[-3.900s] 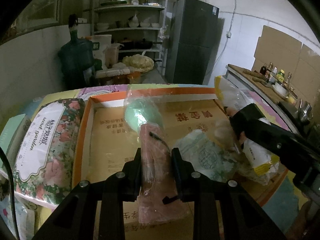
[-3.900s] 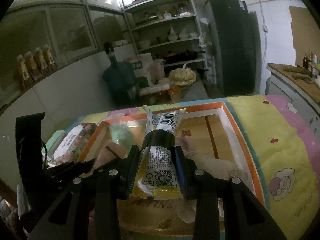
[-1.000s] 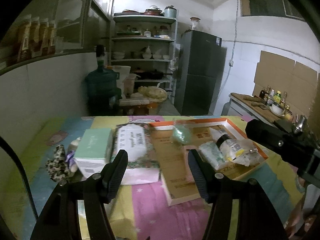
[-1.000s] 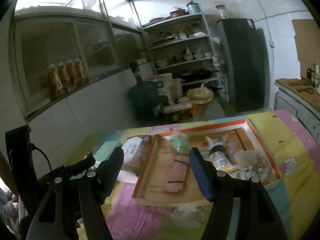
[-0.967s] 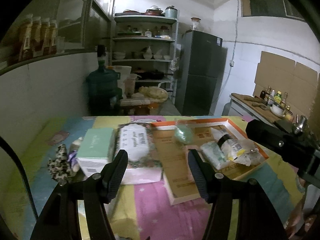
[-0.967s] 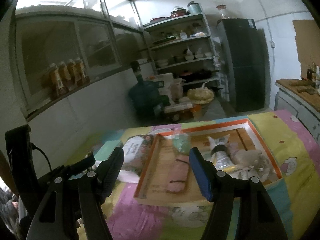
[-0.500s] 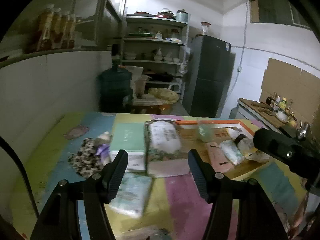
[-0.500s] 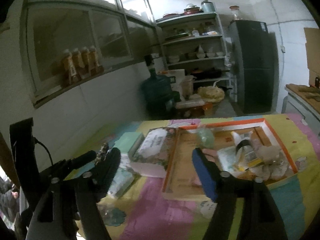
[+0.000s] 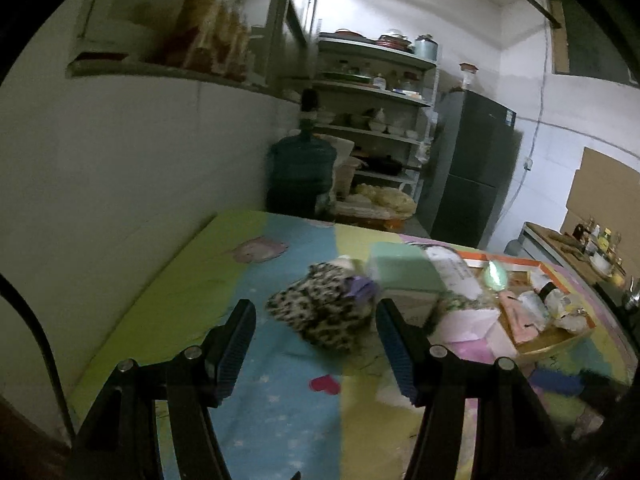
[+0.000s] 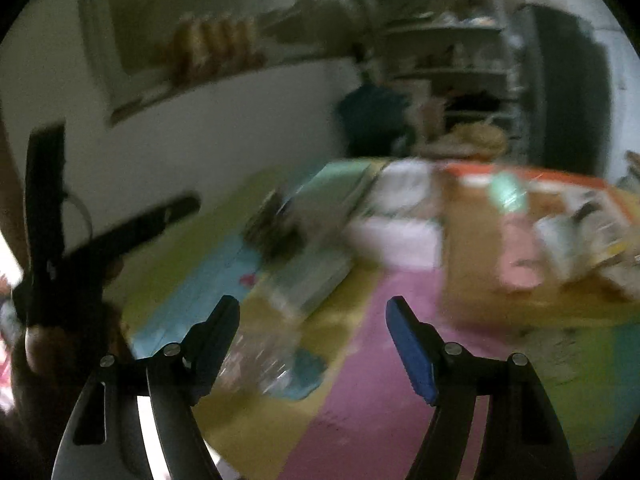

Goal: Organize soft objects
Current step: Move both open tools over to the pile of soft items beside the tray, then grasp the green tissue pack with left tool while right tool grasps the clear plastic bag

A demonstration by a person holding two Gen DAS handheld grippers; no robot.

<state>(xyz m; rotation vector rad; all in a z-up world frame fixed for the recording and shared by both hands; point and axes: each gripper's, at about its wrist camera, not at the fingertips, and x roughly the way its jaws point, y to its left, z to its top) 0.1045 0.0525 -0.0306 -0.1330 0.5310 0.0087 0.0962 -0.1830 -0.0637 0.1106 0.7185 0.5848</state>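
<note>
Both my jaws spread wide, holding nothing, over the counter [image 9: 208,280].
L gripper [image 9: 312,336] faces leopard-print cloth [image 9: 324,312], just beside green box [image 9: 404,268]; R gripper [image 10: 312,320] view blurred, orange tray [image 10: 532,176] w/ pouches probably far right.

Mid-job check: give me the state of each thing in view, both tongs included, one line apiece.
left tongs: open, empty, aimed at the cloth.
right tongs: open, empty, above the table; view blurred.
leopard-print cloth: bunched on the table, outside the tray.
mint-green box: on the table beside the cloth.
floral tissue pack: lying left of the tray.
orange-rimmed tray: holds several pouches.
pink pouch: flat in the tray.
</note>
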